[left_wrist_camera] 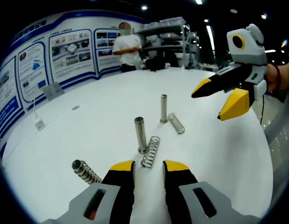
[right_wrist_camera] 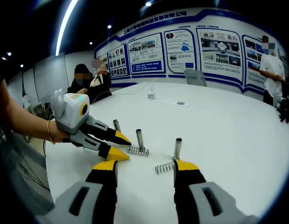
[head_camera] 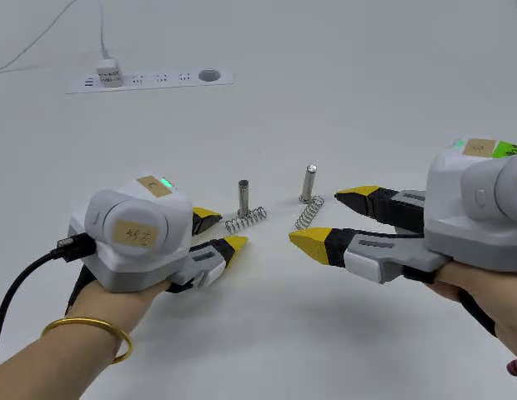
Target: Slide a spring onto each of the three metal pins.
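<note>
So the left gripper (left_wrist_camera: 149, 167) had its jaws a bit apart with nothing in them, and the left spring (left_wrist_camera: 150, 150) was lying flat on the table (head_camera: 267, 333) just ahead of the tips, basically dead centre in the left gripper view. Its long axis ran pretty much the way the jaws pointed, so I'd guess a pinch would have to come across the coils, not end-on. The far end of that spring sat right at the foot of the left pin (left_wrist_camera: 140, 134), which stood upright and bare; touching or just beside, I couldn't tell. The right gripper (right_wrist_camera: 145, 167) was open a lot wider, also empty. The right spring (right_wrist_camera: 164, 167) lay just ahead of the gap between its tips, hugging the jaw on the right of that view. It lay crosswise to the jaws, with one end by the foot of the right pin (right_wrist_camera: 177, 148), which was also upright and bare. In the head view each gripper was clearly nearer its own spring. The third pin (left_wrist_camera: 77, 164) stood off to the left gripper's left with the third spring (left_wrist_camera: 91, 176) already on it, so I'd call it one down, two to go. Everything sat well in from the table's edges, with a power strip (head_camera: 150, 79) further out across the table.
</note>
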### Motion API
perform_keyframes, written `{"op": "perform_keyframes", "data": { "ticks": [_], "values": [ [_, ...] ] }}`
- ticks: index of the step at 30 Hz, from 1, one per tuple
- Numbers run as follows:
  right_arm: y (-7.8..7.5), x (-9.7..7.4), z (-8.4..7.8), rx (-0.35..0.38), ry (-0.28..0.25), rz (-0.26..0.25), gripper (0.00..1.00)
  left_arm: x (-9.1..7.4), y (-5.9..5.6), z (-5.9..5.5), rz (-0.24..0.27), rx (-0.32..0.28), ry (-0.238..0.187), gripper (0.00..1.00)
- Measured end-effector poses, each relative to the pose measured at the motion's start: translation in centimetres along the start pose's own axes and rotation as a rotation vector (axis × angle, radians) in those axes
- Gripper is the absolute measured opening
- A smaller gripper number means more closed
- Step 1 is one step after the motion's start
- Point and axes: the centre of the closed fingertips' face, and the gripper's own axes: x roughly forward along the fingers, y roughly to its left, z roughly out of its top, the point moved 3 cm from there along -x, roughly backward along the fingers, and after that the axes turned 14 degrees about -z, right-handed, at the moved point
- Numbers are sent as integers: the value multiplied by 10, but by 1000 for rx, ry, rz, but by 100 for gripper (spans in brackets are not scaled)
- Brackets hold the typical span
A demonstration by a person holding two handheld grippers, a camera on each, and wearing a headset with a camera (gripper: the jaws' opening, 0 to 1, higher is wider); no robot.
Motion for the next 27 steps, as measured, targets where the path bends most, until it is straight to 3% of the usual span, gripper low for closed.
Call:
{"op": "perform_keyframes", "data": {
  "ticks": [20,27],
  "values": [
    [-8,-2,1,-3,7,-26,50,8,-1,3,-38,9,14,13],
    [-7,-2,4,8,6,-23,50,4,-11,0,-78,4,26,10]
  ]
}}
